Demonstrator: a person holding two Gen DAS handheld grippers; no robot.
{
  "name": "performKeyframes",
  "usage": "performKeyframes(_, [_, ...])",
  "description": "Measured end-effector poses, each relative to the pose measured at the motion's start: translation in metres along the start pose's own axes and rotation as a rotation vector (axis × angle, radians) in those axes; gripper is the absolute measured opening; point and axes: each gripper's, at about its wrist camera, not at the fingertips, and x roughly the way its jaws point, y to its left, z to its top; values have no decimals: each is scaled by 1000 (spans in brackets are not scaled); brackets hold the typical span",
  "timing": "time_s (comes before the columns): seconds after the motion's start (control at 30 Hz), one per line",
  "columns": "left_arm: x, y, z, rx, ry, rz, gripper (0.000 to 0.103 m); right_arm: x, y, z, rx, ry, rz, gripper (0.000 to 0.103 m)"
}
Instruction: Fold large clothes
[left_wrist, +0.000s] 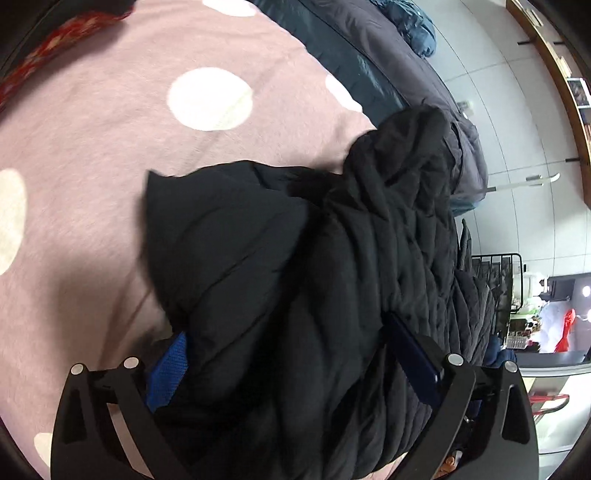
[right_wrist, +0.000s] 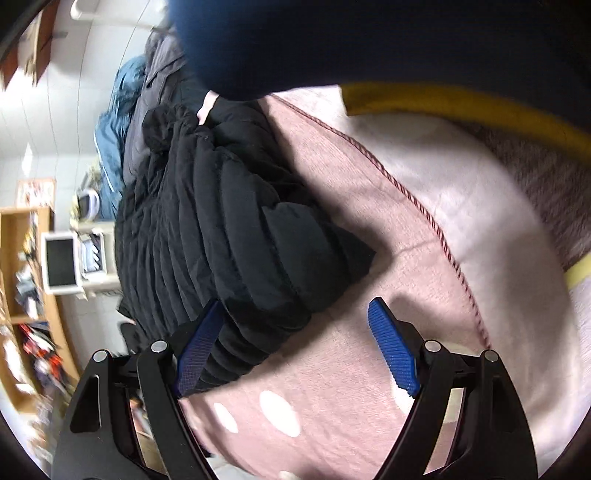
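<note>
Jacket: a black quilted puffer jacket (left_wrist: 295, 280) lies bunched on a pink blanket with white dots (left_wrist: 110, 140), near the blanket's edge where darker bedding begins.
Jacket and left gripper: the jacket's bulk fills the space between the left gripper (left_wrist: 295, 354) fingers and spills forward past them; one folded corner juts out over the pink blanket on the picture's left.
Left gripper opening: the jaws stand very wide; a blue pad shows on each side, both partly buried in the padding. The fabric lies against the pads, yet nothing looks pinched, so this reads as open around the jacket, not clamped on it.
Jacket and right gripper: in the right wrist view the jacket (right_wrist: 229, 236) sits ahead and to the picture's left of the right gripper (right_wrist: 295, 343); its lower quilted edge lies in front of the left-hand blue pad (right_wrist: 195, 354) and may touch it.
Right gripper opening: the jaws are wide apart; the other pad stands free above the blanket (right_wrist: 332, 387), and only blanket shows in most of the gap. It holds nothing.
Blanket edge: a dark red stitched hem (right_wrist: 424, 214) curves across the right wrist view, well apart from the jacket.
Sleeve: a dark blue sleeve (right_wrist: 332, 44) crosses the top of the right wrist view, above the jacket's far end.
</note>
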Motion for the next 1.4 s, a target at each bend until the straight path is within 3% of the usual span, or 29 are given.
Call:
performKeyframes(0.17, [5,-12,-6,87,19,21,96,-11,37,4,-263,-54,-163,80])
performKeyframes(0.3, [13,-7,-8,114,63,44,97,-8,60,25,-365,-46,-175,80])
performKeyframes(0.57, [21,-14,-5,135,96,153,98,35,82,77,-339,35,-111,80])
performKeyframes(0.63, [21,-18,-6,143,93,177,98,50,84,79,-368,50,-146,81])
performKeyframes(0.9, [21,-30,-10,162,73,221,98,84,90,81,-414,92,-185,97])
performKeyframes(1.4, [28,-39,-11,178,63,279,98,104,106,85,-427,92,-219,96])
